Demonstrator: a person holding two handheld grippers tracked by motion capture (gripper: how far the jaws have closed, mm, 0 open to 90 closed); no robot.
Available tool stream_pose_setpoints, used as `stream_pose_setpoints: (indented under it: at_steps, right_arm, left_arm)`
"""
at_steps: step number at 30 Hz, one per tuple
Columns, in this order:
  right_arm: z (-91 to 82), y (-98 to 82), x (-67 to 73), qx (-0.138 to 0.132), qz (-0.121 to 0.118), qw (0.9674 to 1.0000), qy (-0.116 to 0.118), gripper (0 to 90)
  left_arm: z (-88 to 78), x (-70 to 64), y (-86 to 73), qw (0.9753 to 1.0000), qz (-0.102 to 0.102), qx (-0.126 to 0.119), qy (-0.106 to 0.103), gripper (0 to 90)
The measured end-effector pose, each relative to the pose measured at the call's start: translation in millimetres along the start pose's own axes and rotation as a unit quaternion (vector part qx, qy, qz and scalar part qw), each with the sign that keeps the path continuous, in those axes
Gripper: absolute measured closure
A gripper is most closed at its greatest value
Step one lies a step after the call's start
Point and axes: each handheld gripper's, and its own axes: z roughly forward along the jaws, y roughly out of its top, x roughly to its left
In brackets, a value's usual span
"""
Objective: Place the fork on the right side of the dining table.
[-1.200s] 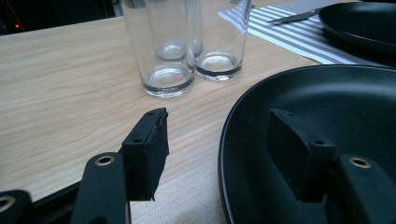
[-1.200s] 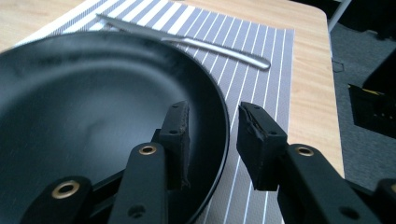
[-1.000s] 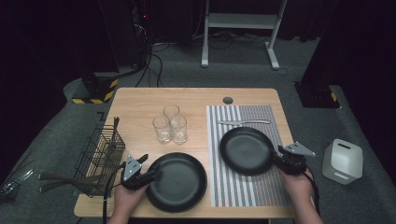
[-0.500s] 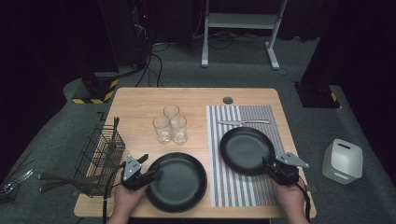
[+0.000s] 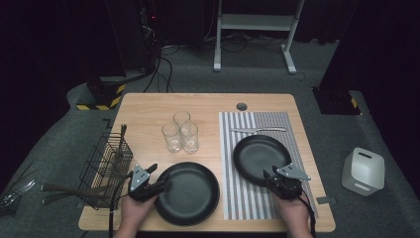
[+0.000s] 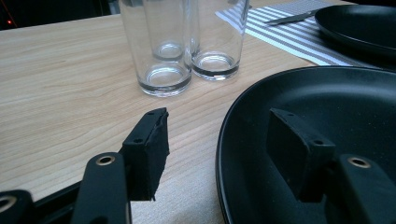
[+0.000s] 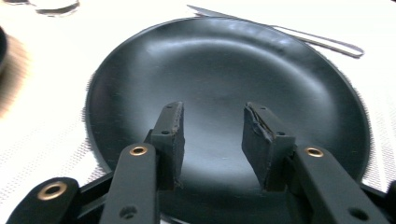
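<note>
Two black plates are on the wooden table. The left plate (image 5: 190,193) (image 6: 327,116) lies on bare wood near the front edge. My left gripper (image 5: 162,181) (image 6: 217,121) is open astride its left rim, one jaw over the wood and one over the plate, pads clear of the rim. The right plate (image 5: 260,157) (image 7: 224,79) rests on a striped placemat (image 5: 247,198). My right gripper (image 5: 270,175) (image 7: 214,109) hovers open over that plate's near right part, with nothing between its jaws.
Three empty glasses (image 5: 181,133) (image 6: 187,46) stand behind the left plate. A knife (image 5: 257,130) (image 7: 299,32) lies on the mat beyond the right plate. A wire basket (image 5: 106,163) sits at the table's left edge. A white box (image 5: 364,171) stands on the floor at the right.
My right gripper has slid left and toward the person, from beside the right plate's right edge to over its near right part. The left gripper has stayed put.
</note>
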Motion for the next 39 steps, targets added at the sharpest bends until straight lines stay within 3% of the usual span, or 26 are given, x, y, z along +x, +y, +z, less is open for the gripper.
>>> stream_pose_setpoints:
  at_steps: [12,20,23,25,34,39]
  right_arm:
    - [8.2,-1.5,30.7,-0.013,-0.011,0.9992,0.035,58.3]
    - [15.8,1.7,47.7,-0.027,-0.021,0.9976,0.060,55.0]
    - [18.3,4.4,55.0,-0.032,-0.029,0.9965,0.072,55.3]
    - [20.3,5.5,57.7,-0.035,-0.031,0.9959,0.078,55.2]
    - [29.6,6.4,72.5,-0.036,-0.044,0.9931,0.103,57.3]
    - [30.6,6.5,77.3,-0.031,-0.053,0.9919,0.111,56.3]
  left_arm:
    - [1.2,0.1,0.9,0.9999,0.003,0.010,-0.003,41.1]
    - [-0.6,1.8,0.8,1.0000,-0.003,0.002,-0.004,42.0]
    - [-0.9,4.7,1.1,0.9999,-0.015,0.001,-0.005,42.4]
    - [-0.7,5.8,1.6,0.9998,-0.020,0.004,-0.003,42.5]
    - [-3.4,1.6,12.0,0.9997,-0.010,0.017,0.016,42.8]
    - [-12.0,-2.0,18.6,0.9997,-0.018,0.008,0.015,43.4]
